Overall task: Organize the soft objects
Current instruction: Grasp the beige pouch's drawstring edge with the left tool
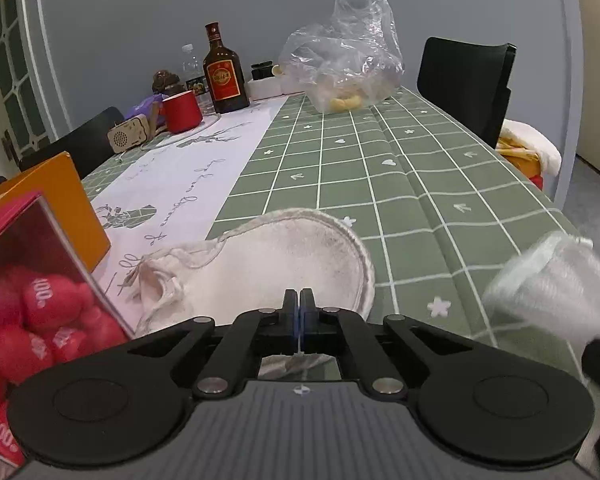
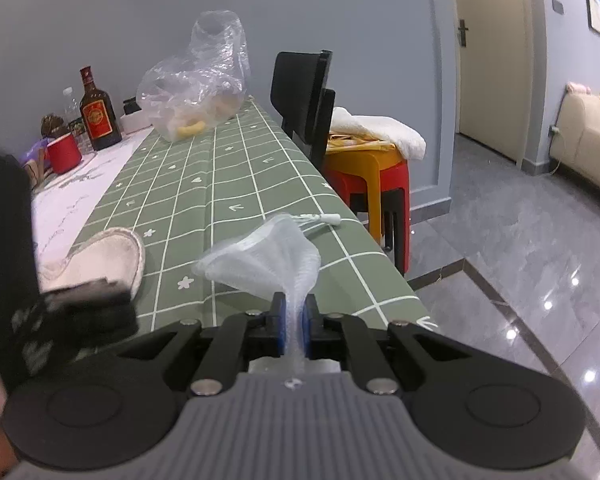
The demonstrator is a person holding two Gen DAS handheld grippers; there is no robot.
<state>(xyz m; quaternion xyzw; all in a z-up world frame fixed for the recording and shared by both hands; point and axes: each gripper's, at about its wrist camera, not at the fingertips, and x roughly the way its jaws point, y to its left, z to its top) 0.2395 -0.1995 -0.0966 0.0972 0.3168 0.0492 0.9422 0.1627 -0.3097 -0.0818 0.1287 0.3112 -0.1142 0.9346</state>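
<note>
A flat white cloth pouch point(image 1: 260, 256) lies on the green checked tablecloth point(image 1: 399, 168) just ahead of my left gripper point(image 1: 299, 300), whose jaws are shut with nothing visible between them. The pouch also shows in the right wrist view point(image 2: 108, 256). My right gripper point(image 2: 294, 304) is shut on a pale blue-white mesh net point(image 2: 272, 256) that fans out above the tablecloth point(image 2: 220, 184). The net appears blurred in the left wrist view point(image 1: 551, 276). The left gripper shows dark and blurred at the left edge of the right wrist view.
A red box of red plush items point(image 1: 32, 304) and an orange box point(image 1: 60, 196) stand at the left. A clear plastic bag point(image 1: 343, 64), bottle point(image 1: 222, 76) and red cup point(image 1: 182, 112) stand far back. Black chair point(image 2: 303, 100), stacked stools point(image 2: 371, 176) and a white tube point(image 2: 327, 218) are on the right.
</note>
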